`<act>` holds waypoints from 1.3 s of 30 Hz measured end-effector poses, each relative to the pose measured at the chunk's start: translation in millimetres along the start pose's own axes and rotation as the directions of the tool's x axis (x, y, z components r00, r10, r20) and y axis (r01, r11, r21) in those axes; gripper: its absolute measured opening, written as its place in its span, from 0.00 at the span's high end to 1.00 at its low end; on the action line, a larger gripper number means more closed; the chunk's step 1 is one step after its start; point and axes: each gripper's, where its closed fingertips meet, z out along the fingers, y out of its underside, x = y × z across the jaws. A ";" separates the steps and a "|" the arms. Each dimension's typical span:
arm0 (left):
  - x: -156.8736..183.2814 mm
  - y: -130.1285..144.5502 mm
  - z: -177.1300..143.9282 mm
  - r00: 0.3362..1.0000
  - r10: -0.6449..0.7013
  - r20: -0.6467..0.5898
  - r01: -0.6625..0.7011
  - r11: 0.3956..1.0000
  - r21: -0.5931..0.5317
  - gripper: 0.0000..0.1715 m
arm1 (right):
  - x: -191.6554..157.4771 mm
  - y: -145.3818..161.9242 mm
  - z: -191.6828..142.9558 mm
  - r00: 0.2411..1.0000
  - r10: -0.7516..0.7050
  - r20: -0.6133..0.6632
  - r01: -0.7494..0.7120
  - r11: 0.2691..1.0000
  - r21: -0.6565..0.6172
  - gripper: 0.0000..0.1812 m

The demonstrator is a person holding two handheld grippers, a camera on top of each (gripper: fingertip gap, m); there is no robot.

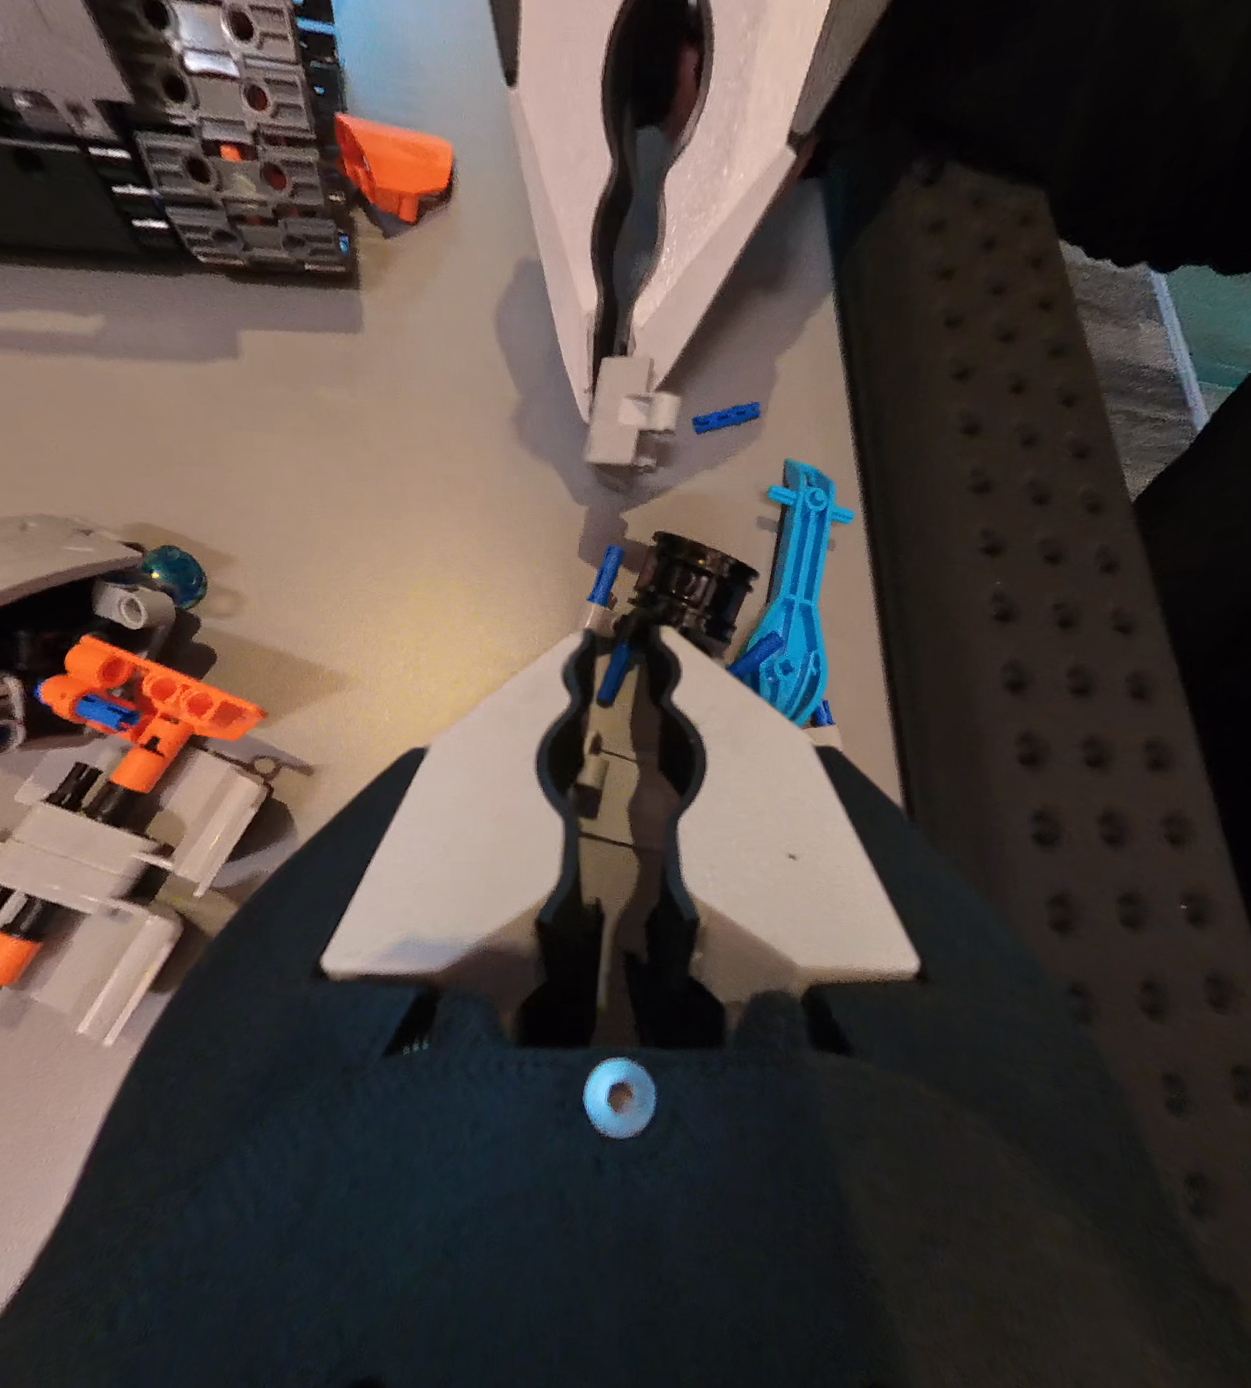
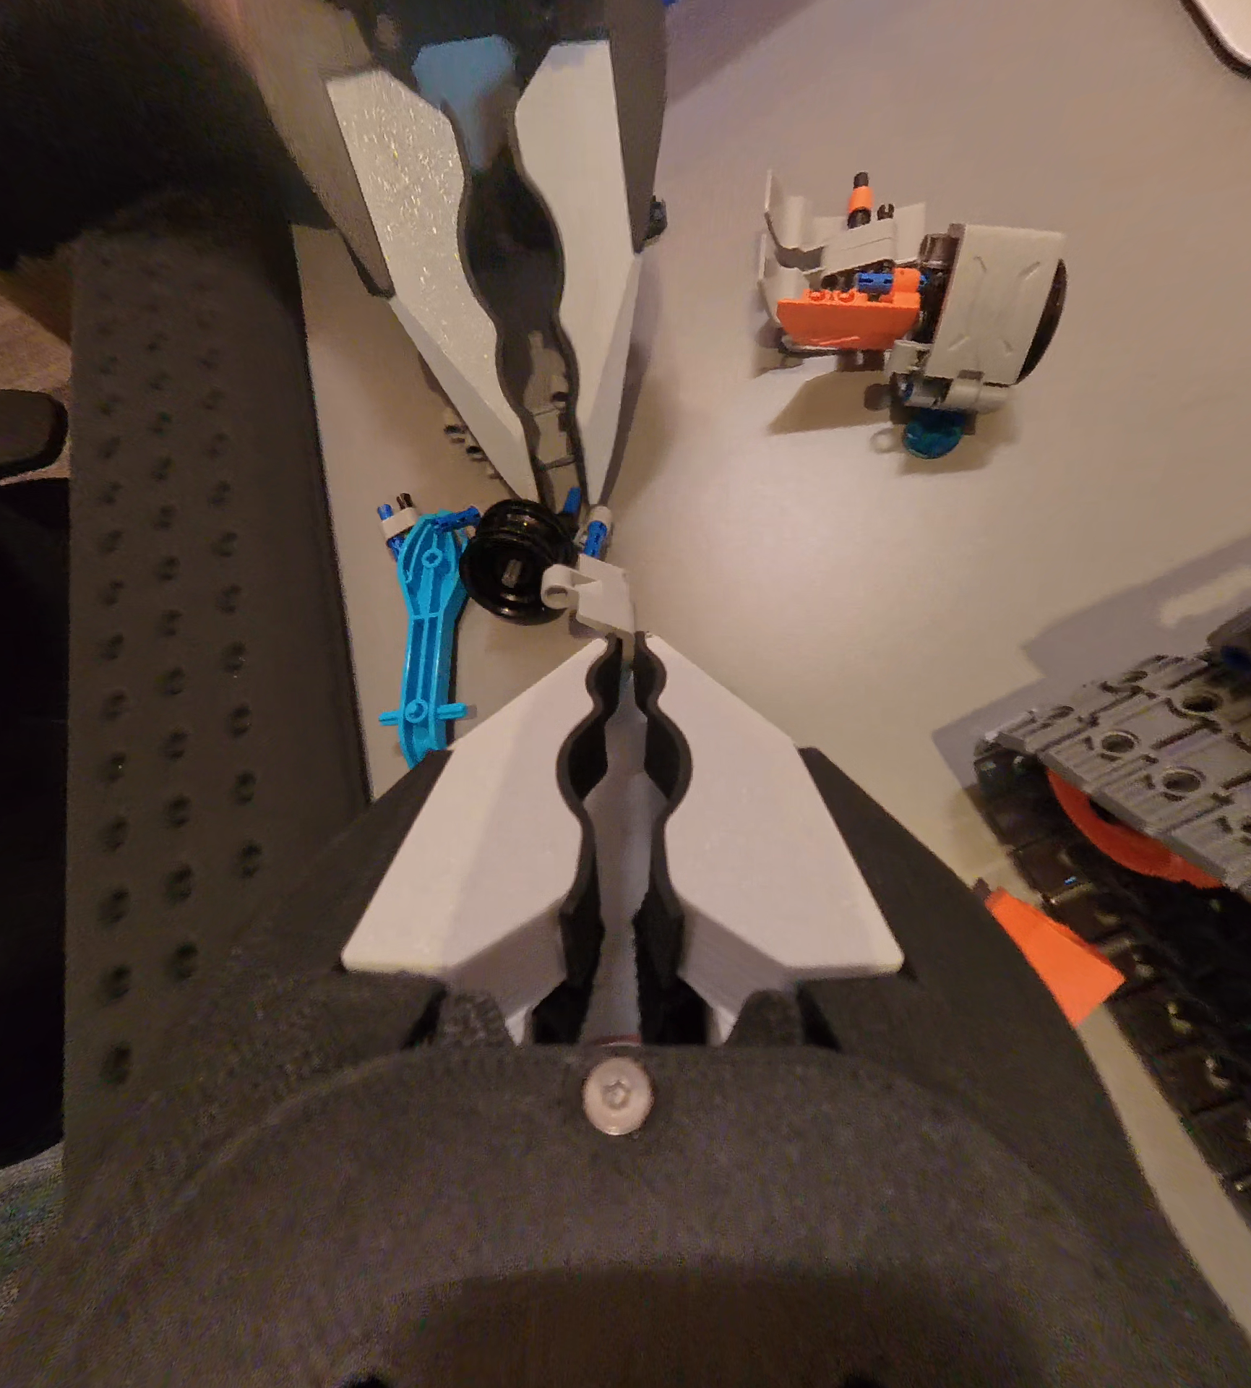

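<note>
Two hand-held grippers meet tip to tip over my grey surface (image 2: 870, 526). My left hand-held gripper (image 1: 621, 646) is clenched on a black, blue-pinned piece beside the black wheel (image 1: 690, 593). My right hand-held gripper (image 2: 624, 638) is clenched on a grey brick (image 2: 596, 593). A light-blue part (image 2: 423, 623) lies just beside the wheel. Farther off sit an orange-grey assembly (image 2: 922, 300) and a tracked model (image 2: 1170, 789).
</note>
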 end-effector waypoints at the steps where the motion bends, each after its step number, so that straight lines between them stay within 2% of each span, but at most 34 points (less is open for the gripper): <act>1: 0.5 0.1 -1.7 1.000 0.005 -0.005 -0.005 1.000 -0.001 0.90 | -0.2 -0.1 0.1 1.000 -0.004 -0.004 0.004 1.000 -0.001 1.00; 3: -1.3 2.4 -3.5 1.000 0.015 -0.003 -0.015 1.000 -0.019 0.84 | -0.8 -1.1 -0.4 1.000 -0.002 0.000 0.002 1.000 0.004 1.00; 6: -1.6 5.0 -1.6 0.999 -0.002 -0.035 0.000 0.998 -0.064 0.71 | -2.5 1.3 3.0 1.000 -0.004 0.011 0.005 1.000 -0.012 1.00; 8: 3.0 5.9 2.8 0.996 -0.006 -0.089 -0.001 0.996 -0.085 0.70 | -4.2 3.3 5.7 1.000 -0.014 0.014 0.014 1.000 -0.026 1.00; 10: 17.0 5.7 5.3 0.981 -0.021 -0.191 0.004 0.996 -0.090 0.74 | -5.3 2.8 5.6 1.000 -0.020 0.015 0.021 1.000 -0.023 1.00; 15: 29.3 11.7 8.1 0.960 -0.034 -0.276 0.003 0.993 -0.114 0.91 | -7.6 1.2 4.3 0.999 -0.034 0.021 0.034 0.999 -0.015 1.00; 20: 29.8 6.7 10.6 0.964 -0.010 -0.267 -0.014 0.996 -0.087 0.91 | -8.0 0.6 4.1 0.999 -0.037 0.023 0.037 0.999 -0.010 1.00; 24: 10.8 -5.2 5.6 0.993 0.066 -0.093 -0.067 0.998 -0.005 0.91 | -6.1 -4.3 -0.1 1.000 -0.009 0.029 0.008 1.000 0.027 1.00; 27: -0.6 -12.2 -1.9 0.982 0.173 0.079 -0.174 0.985 0.010 0.92 | -2.4 -7.0 -0.9 0.999 0.027 0.031 -0.029 0.998 0.050 1.00; 29: -7.4 -17.6 -6.4 0.945 0.254 0.207 -0.259 0.966 -0.003 0.92 | 0.0 -8.7 -0.6 0.998 0.057 0.034 -0.059 0.996 0.066 1.00; 34: -7.0 -29.1 -10.8 0.818 0.420 0.392 -0.435 0.899 -0.056 0.91 | 7.9 -13.9 0.5 0.994 0.106 0.018 -0.108 0.989 0.103 1.00; 39: -14.4 -21.1 -2.3 0.755 0.485 0.441 -0.467 0.870 -0.158 0.91 | 8.3 -10.9 9.0 0.994 0.111 0.007 -0.112 0.991 0.074 1.00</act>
